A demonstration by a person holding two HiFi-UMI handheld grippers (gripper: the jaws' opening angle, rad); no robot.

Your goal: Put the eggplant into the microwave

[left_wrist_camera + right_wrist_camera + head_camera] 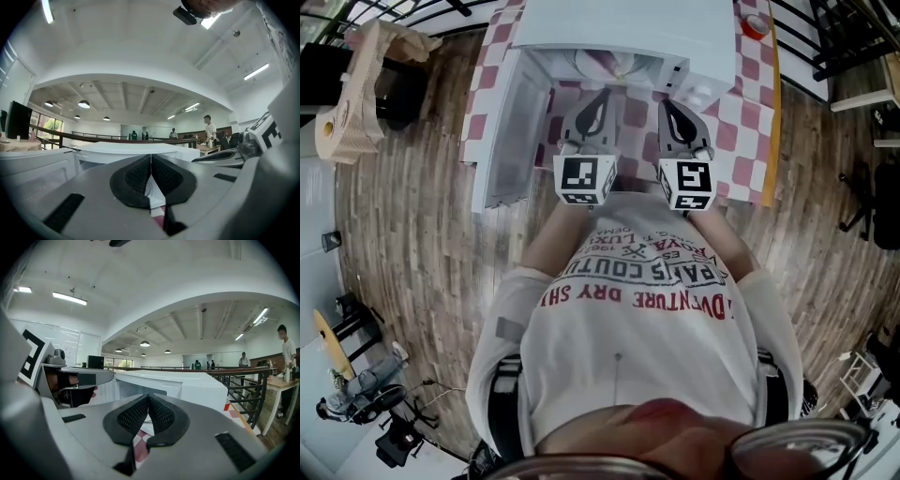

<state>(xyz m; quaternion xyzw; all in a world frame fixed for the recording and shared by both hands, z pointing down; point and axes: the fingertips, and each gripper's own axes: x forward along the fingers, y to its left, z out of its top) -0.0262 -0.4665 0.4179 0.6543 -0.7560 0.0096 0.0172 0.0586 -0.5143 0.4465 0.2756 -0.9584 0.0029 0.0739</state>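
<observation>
The table (750, 122) with the red-and-white checked cloth carries the white microwave (619, 28); its door (511, 131) stands swung fully open to the left in the head view, so the cavity (614, 66) faces the person; both grippers are just in front of this opening, side by side and apart from each other.

The left gripper (603, 94) points level at the left half of the opening and the right gripper (667, 103) at the right half, tipped very slightly downward; both are about equally near to the cavity, and neither reaches inside it.

The jaws of the left gripper are pressed together with nothing between them; the jaws of the right gripper also meet at the tips, and only the checked cloth shows through the gap below the pads; so both grippers are empty.

The eggplant I cannot find in any view; it is not on the visible part of the table and not in a gripper; the floor of the cavity is mostly hidden by the microwave's top, so it may lie inside, but I cannot tell, and its long axis I cannot give; if it is inside, my judgement is that the door at the left is what remains, and the left gripper is the nearer one to it.
</observation>
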